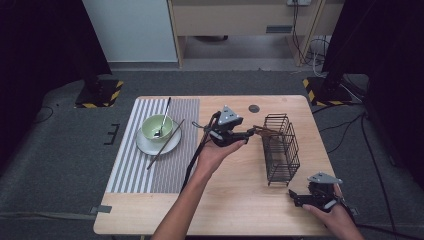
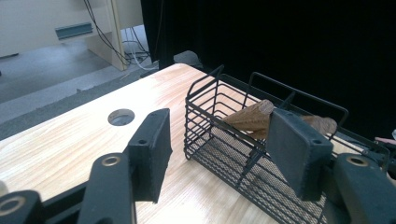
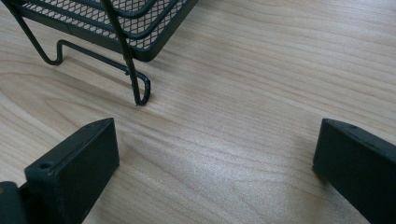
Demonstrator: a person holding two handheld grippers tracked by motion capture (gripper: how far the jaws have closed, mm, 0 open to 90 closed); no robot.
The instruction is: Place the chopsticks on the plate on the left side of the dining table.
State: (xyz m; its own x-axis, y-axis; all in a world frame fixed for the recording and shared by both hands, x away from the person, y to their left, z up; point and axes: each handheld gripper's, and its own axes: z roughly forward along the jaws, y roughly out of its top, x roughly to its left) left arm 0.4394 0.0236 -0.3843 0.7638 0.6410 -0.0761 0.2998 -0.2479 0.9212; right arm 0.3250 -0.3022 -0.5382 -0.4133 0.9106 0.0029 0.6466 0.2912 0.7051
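Left hand-held gripper (image 1: 251,132) at wire basket (image 1: 281,148), brown stick (image 1: 266,132) inside, jaws apart

I can read no writing, brand, label or number anywhere here, not on my own black jaws, nor on anything on the table; the only sign-like marking is the yellow-and-black hazard striping on the two stand bases (image 1: 100,93) on the floor beyond the table, and that carries no words
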